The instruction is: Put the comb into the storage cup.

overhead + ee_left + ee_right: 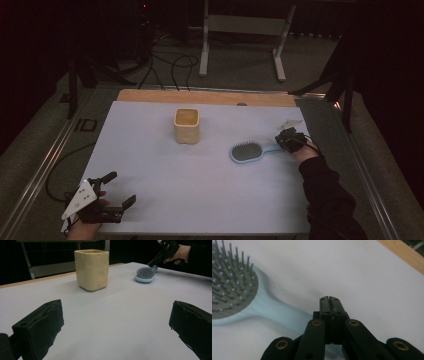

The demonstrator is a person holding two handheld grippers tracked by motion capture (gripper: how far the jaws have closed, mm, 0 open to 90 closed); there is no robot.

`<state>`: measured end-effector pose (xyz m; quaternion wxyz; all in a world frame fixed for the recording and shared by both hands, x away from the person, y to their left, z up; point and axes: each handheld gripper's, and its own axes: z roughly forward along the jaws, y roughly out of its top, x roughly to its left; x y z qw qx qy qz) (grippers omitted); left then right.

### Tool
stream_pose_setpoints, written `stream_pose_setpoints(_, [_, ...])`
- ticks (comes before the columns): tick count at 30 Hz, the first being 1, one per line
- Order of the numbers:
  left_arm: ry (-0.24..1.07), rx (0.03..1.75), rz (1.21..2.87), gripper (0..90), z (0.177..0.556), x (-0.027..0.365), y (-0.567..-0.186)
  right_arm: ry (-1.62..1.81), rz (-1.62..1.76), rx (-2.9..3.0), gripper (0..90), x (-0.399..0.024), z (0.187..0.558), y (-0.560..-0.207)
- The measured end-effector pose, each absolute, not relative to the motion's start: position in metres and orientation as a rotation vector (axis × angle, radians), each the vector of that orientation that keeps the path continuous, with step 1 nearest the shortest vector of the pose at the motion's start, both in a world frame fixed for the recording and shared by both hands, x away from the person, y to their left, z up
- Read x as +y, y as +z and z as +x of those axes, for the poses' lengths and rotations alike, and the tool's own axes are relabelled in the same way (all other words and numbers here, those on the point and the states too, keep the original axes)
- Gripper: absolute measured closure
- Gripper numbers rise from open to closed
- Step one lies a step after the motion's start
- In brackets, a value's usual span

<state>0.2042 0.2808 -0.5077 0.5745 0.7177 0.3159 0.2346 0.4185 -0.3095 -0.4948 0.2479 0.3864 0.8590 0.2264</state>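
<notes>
The brush point(248, 152) lies flat on the white table point(165, 190), bristles up, on the right side. Its long axis runs nearly across the table: the oval head points toward the middle, and the thin handle points right, toward the right gripper point(286, 140). In the right gripper view the two jaws stand pressed together just above the handle point(284, 316), which passes under them; whether they pinch the handle end or have closed without it, I cannot tell, because the linkage hides that part. From the left gripper view, the right gripper's tip comes down at the handle end of the brush point(145, 275).

The cup point(186, 125) stands upright to the left of the brush head and a little farther back, well apart from it. So I judge that a move of the brush to the cup goes left, head first.

The left gripper point(120, 191) rests at the near left corner, jaws wide apart and empty, far from the brush. The right hand is clearly the nearer one.
</notes>
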Motion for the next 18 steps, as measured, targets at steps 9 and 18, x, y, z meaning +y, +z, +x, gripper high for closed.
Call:
stream_pose_setpoints(9, [0.549,0.74,1.683,0.0,0.2042,0.2807,-0.5077,0.626,1.045,2.371,90.0,-0.3113,0.4143,-0.4936])
stream_pose_setpoints(18, [0.551,0.741,1.685,0.0,0.2037,0.2806,-0.5074,0.627,1.042,2.402,90.0,-0.311,0.4083,-0.4947])
